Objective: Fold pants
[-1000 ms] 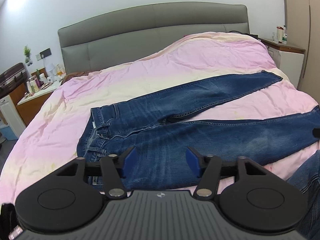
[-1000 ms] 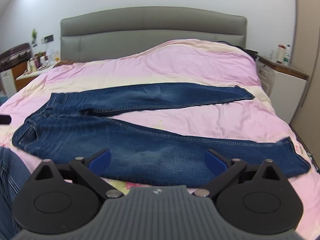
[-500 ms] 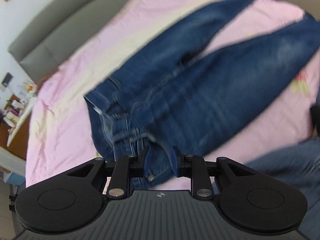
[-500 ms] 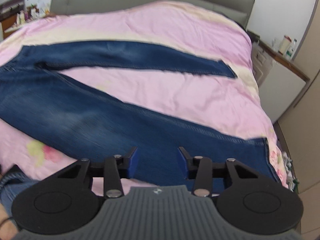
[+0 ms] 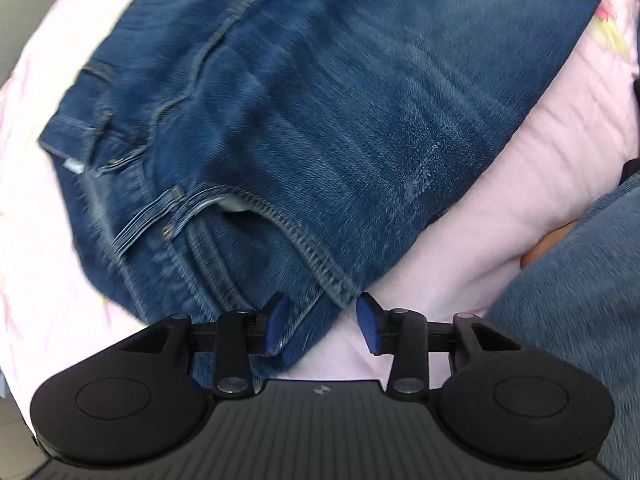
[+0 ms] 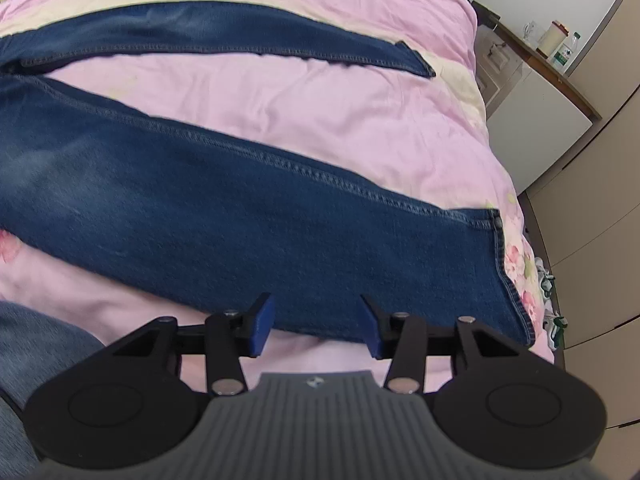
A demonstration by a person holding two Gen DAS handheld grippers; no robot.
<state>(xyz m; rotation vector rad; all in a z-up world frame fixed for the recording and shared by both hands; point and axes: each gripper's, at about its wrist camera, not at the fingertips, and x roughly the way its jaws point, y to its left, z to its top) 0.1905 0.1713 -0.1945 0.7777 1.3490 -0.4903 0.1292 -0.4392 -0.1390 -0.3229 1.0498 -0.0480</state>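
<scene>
The jeans [image 6: 224, 208] are spread flat on the pink bedding [image 6: 320, 112] of the bed, both legs laid apart and no fold made yet. In the left wrist view the waist corner, with its pocket seam [image 5: 304, 240], lies partly between the jaws of the left gripper [image 5: 320, 322]; in the right wrist view the near edge of the lower leg lies just ahead of the jaws of the right gripper [image 6: 316, 324], with the hem [image 6: 504, 272] off to their right.

Both pairs of jaws are spread and opening, and nothing is pinched by either.

Several failures can be judged likely from here. At the left jaws only the top layer of denim could be caught if they are closed too shallowly, so that the back layer would be left behind and the waist would be skewed. The bedding could be pinched together with the cloth at either gripper, since it is soft and lies directly under the edges. At the right jaws the leg edge could be missed altogether, being barely within reach. The left view is blurred, so exact contact cannot be told.
</scene>
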